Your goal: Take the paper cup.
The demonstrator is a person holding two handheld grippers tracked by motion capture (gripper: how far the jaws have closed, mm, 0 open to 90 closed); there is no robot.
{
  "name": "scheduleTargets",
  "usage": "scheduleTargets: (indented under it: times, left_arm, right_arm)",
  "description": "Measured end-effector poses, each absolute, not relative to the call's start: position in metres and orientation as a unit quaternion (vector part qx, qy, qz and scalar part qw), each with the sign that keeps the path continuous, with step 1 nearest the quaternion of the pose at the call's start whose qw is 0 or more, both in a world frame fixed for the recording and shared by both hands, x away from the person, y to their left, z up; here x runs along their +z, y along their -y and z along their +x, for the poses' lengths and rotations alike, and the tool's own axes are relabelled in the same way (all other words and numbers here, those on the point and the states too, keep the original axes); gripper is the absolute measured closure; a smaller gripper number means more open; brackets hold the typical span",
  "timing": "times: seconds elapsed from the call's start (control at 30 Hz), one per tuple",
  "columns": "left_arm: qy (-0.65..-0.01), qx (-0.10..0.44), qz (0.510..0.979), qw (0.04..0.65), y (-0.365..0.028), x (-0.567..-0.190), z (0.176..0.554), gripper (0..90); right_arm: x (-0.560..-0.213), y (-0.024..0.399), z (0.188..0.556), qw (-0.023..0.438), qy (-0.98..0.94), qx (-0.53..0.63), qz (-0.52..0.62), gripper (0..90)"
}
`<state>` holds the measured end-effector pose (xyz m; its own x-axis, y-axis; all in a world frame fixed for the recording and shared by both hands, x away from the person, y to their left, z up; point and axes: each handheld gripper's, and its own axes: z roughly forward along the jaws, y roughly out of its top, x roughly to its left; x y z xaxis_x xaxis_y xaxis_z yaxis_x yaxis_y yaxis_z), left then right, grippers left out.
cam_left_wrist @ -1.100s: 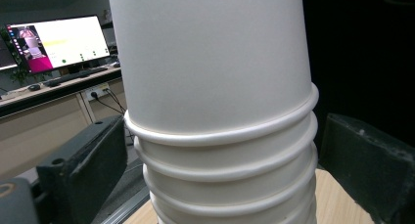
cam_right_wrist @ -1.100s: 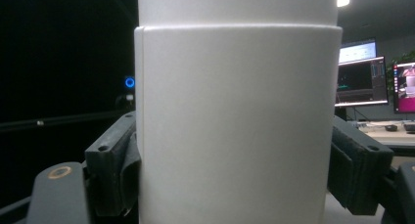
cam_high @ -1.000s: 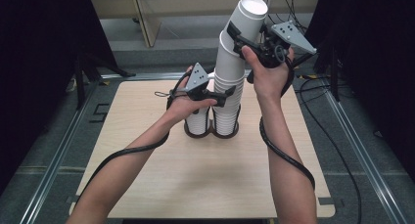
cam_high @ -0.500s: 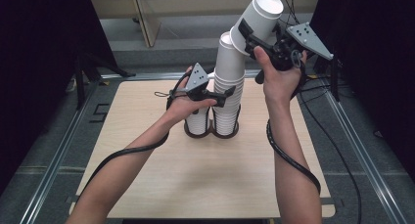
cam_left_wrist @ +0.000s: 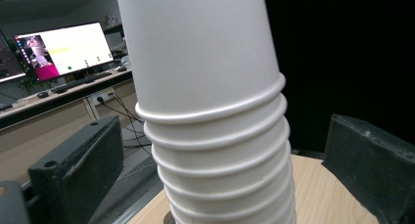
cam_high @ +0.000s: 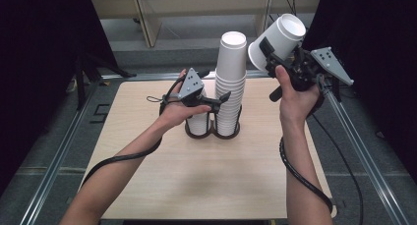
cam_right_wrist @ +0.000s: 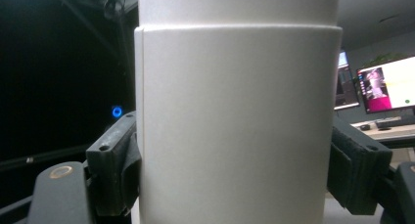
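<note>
A tall stack of upturned white paper cups point(cam_high: 231, 87) stands in a black two-ring holder point(cam_high: 212, 133) on the wooden table point(cam_high: 172, 185). A short stack of cups point(cam_high: 198, 123) fills the holder's left ring. My left gripper point(cam_high: 220, 101) is open, with its jaws on either side of the tall stack point(cam_left_wrist: 215, 136) and a gap at each side. My right gripper point(cam_high: 270, 50) is up in the air to the right of the stack, shut on a single white cup point(cam_high: 281, 37) that is tilted with its base towards the camera. The same cup point(cam_right_wrist: 235, 111) sits squeezed between the right jaws.
Metal rails run along both sides of the table. A wooden bench or shelf point(cam_high: 196, 9) stands beyond the far edge. Desks with lit monitors point(cam_left_wrist: 63, 50) are in the background. Cables trail from both grippers over the near half of the table.
My right gripper has pulled the top cup off the tall stack and carried it up and to the right, clear of the stack. The left gripper has stayed around the stack.
</note>
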<state>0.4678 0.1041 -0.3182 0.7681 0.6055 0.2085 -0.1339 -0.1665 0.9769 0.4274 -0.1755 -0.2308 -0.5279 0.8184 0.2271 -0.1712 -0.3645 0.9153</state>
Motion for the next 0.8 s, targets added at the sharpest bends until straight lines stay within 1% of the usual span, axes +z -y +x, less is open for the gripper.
scheduleTargets:
  times: [0.07,0.17,0.2,0.4,0.6,0.67,0.8]
  left_arm:
    - [-0.166,0.298,0.703,0.623,-0.107,-0.318,0.465,0.8]
    - [-0.167,0.296,0.701,0.627,-0.110,-0.318,0.461,0.8]
    - [-0.166,0.296,0.701,0.628,-0.111,-0.318,0.459,0.8]
    - [-0.159,0.292,0.701,0.631,-0.115,-0.323,0.447,0.6]
    - [-0.154,0.288,0.702,0.633,-0.122,-0.330,0.433,0.6]
    - [-0.153,0.287,0.703,0.632,-0.125,-0.334,0.429,0.5]
    - [-0.151,0.282,0.706,0.632,-0.131,-0.342,0.419,0.5]
  right_arm:
    - [-0.233,0.180,0.425,0.335,-0.456,0.744,0.355,20.7]
    - [-0.238,0.184,0.421,0.326,-0.455,0.744,0.365,20.7]
    - [-0.240,0.186,0.421,0.332,-0.458,0.739,0.367,20.7]
    - [-0.258,0.189,0.415,0.321,-0.462,0.733,0.383,20.7]
    - [-0.283,0.190,0.408,0.289,-0.455,0.738,0.406,20.7]
    - [-0.292,0.190,0.405,0.263,-0.455,0.739,0.422,20.7]
    - [-0.313,0.188,0.402,0.235,-0.455,0.739,0.437,20.7]
